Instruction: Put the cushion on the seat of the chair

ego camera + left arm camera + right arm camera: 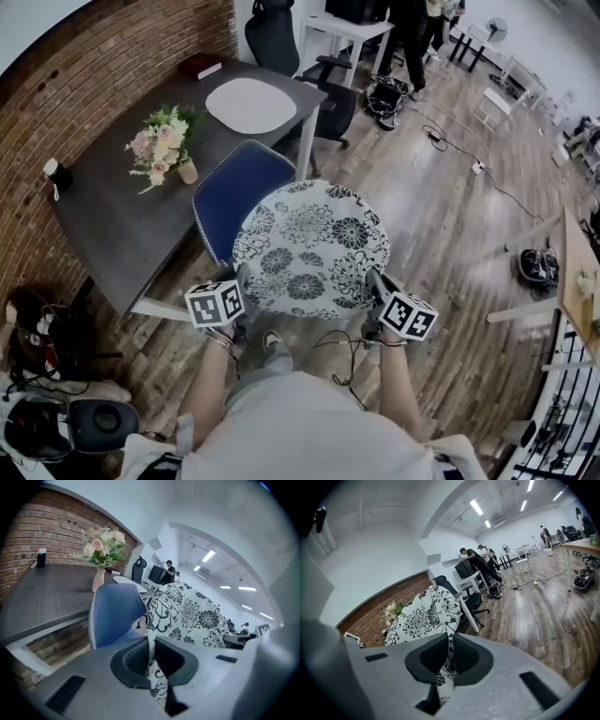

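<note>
where each pair of fingers (135, 660) meets — cushion (309, 248) edge pinched between.

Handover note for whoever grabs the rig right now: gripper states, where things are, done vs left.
Left gripper: shut on the near left edge of the cushion.
Right gripper: shut on its near right edge.
Cushion: floral, black and white, held up between both grippers, in front of the blue backrest of the chair. The chair stands at the dark table. The cushion hides the seat in the head view.
Done: cushion picked up and brought to the chair.
Left: lower it onto the seat, likely up against the backrest, then open both grippers. Whether it already touches the seat cannot be told.
</note>
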The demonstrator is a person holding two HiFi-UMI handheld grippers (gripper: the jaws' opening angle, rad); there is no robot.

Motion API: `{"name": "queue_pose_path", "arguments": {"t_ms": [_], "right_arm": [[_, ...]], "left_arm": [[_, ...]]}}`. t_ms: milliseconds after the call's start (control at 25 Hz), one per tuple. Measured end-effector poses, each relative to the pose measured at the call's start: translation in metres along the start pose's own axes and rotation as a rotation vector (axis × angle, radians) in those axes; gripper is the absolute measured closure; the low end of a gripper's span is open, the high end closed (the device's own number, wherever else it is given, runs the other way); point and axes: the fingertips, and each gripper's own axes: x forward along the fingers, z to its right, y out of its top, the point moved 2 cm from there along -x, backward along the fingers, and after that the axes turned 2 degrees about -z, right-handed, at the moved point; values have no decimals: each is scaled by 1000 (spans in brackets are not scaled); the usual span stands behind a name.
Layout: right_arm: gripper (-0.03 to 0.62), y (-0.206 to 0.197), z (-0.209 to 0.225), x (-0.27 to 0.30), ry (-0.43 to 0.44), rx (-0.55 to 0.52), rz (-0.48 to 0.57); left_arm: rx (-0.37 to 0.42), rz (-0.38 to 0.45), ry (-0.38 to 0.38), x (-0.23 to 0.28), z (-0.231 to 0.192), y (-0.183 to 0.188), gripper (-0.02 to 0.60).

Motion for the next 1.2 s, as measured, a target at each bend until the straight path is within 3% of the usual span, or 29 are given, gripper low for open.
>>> {"name": "queue_pose_path", "arguments": {"t_ms": [80, 400, 960, 1200], "right_arm": [[572, 30, 1, 36, -5, 7, -12], [572, 53, -1, 79, -8, -12, -39], [571, 96, 0, 136, 102, -60, -109], [571, 102, 7, 144, 102, -83, -137]], "left_arm": [[-4, -9, -2, 30, -6, 34, 568], [-41, -12, 9, 60, -28, 58, 568], [-104, 15, 113, 76, -34, 74, 568], [-131, 26, 132, 80, -32, 71, 568]]}}
